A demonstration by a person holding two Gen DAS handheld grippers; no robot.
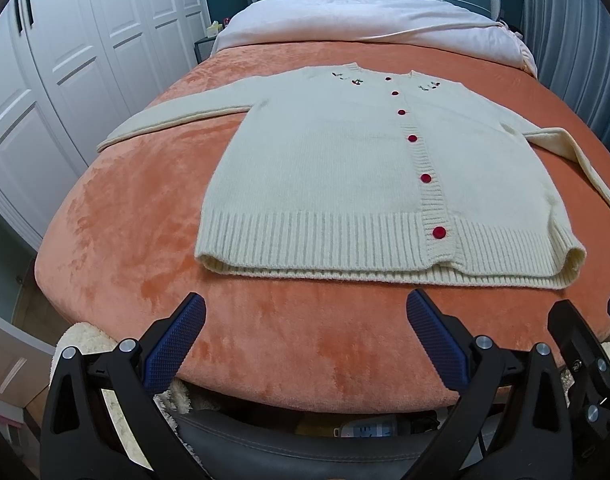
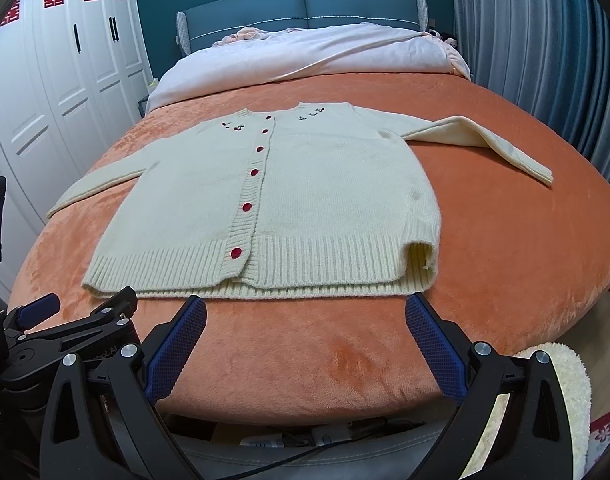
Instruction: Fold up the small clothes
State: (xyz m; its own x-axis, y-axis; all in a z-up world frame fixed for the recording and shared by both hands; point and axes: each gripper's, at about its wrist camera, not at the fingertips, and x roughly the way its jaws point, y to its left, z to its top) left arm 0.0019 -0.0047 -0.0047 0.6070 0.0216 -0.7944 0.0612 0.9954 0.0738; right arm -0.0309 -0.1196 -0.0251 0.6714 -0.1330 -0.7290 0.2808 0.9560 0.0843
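Observation:
A cream knit cardigan (image 1: 345, 168) with red buttons lies flat, face up, on the orange bed cover (image 1: 145, 200), hem toward me and both sleeves spread out to the sides. It also shows in the right wrist view (image 2: 289, 200). My left gripper (image 1: 307, 308) is open and empty, just short of the hem's left half. My right gripper (image 2: 305, 308) is open and empty, just short of the hem's right half. The right gripper also shows at the right edge of the left wrist view (image 1: 577, 340), and the left gripper at the left of the right wrist view (image 2: 77, 316).
A white duvet (image 2: 305, 56) lies bunched at the head of the bed by a blue headboard (image 2: 305, 8). White wardrobe doors (image 1: 65, 60) stand on the left, grey curtains (image 2: 545, 60) on the right. The bed's foot edge (image 2: 305, 400) is right below my grippers.

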